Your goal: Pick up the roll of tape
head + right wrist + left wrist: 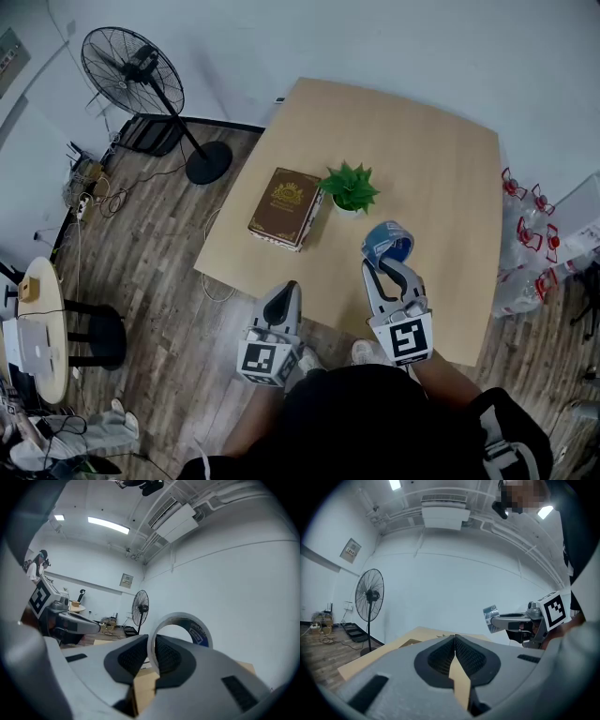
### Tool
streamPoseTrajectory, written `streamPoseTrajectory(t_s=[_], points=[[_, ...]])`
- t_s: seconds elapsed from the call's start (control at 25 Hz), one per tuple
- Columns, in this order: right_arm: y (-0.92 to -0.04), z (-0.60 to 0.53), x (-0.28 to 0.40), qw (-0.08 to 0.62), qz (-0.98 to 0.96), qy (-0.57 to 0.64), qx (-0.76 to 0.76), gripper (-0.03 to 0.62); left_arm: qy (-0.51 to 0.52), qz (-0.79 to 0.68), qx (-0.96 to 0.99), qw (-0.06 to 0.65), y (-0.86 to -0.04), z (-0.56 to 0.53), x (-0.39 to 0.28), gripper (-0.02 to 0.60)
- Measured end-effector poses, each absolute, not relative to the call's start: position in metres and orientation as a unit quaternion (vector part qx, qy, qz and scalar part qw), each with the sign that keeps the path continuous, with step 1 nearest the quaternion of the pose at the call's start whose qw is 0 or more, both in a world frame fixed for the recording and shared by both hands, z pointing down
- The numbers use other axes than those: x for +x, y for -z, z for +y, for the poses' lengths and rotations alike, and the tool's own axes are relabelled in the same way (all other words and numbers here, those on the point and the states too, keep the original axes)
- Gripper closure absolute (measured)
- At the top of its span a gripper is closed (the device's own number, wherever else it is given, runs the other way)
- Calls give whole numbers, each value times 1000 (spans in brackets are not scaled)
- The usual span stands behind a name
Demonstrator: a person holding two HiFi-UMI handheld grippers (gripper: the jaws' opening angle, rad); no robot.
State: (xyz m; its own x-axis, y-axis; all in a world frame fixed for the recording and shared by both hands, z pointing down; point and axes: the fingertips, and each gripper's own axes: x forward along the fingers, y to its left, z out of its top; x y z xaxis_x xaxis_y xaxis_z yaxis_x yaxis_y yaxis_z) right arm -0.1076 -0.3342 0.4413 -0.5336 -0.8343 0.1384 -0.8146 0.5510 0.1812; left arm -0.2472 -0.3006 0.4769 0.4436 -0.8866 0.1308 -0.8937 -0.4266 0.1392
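The roll of tape (387,243), a ring with a blue and white label, hangs above the wooden table (441,178), clear of its top. My right gripper (378,265) is shut on the rim of the roll of tape (180,629), which stands upright between the pads. From the left gripper view the roll of tape (491,618) shows at the tip of the right gripper (499,620). My left gripper (286,292) sits at the table's near edge, shut with nothing in it; its pads (454,654) meet.
A brown hardcover book (285,207) lies on the table's left part, with a small potted green plant (351,187) just to its right. A standing fan (141,75) is on the floor at the far left. Plastic bags (530,239) lie right of the table.
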Motion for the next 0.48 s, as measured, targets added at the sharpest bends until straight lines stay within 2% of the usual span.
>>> streamPoseTrajectory(t_s=[0.48], points=[[-443, -328, -106, 132, -870, 72, 469, 554, -21, -527, 844, 96, -478, -294, -245, 574]])
